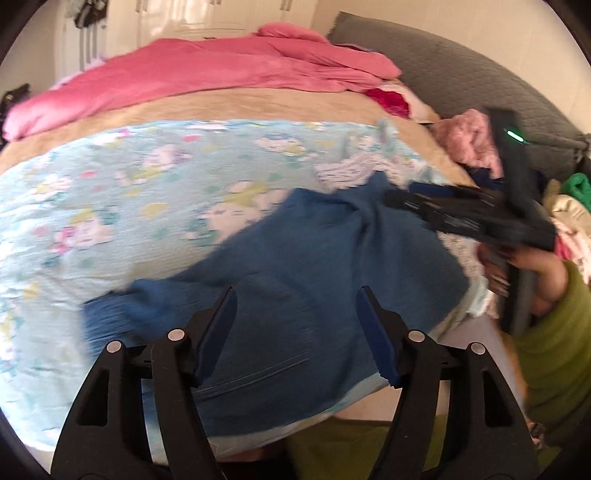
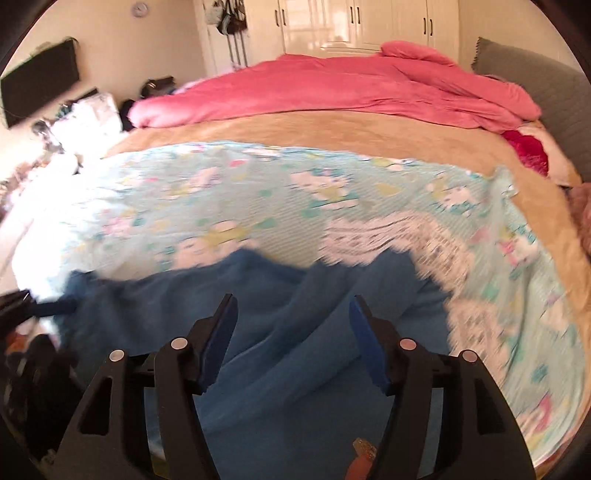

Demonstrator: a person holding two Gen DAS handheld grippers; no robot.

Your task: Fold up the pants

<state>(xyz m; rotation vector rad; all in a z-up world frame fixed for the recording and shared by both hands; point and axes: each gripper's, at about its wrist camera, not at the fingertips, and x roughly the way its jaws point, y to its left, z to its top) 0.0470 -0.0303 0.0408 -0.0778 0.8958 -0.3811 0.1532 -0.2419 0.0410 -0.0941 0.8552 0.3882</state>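
Observation:
Blue pants [image 1: 288, 280] lie crumpled on a light blue floral sheet [image 1: 122, 206] at the near edge of the bed. My left gripper [image 1: 297, 295] is open above the pants, holding nothing. The right gripper also shows in the left wrist view [image 1: 443, 203] at the right, above the pants' far end. In the right wrist view the pants [image 2: 295, 325] lie bunched in folds below my right gripper [image 2: 291, 302], which is open and empty. The views are blurred.
A pink duvet [image 1: 207, 70] lies across the far side of the bed on a tan blanket [image 1: 229, 105]. A grey headboard [image 1: 461, 62] and a pile of clothes [image 1: 476, 144] are at the right. White wardrobes [image 2: 369, 22] stand behind the bed.

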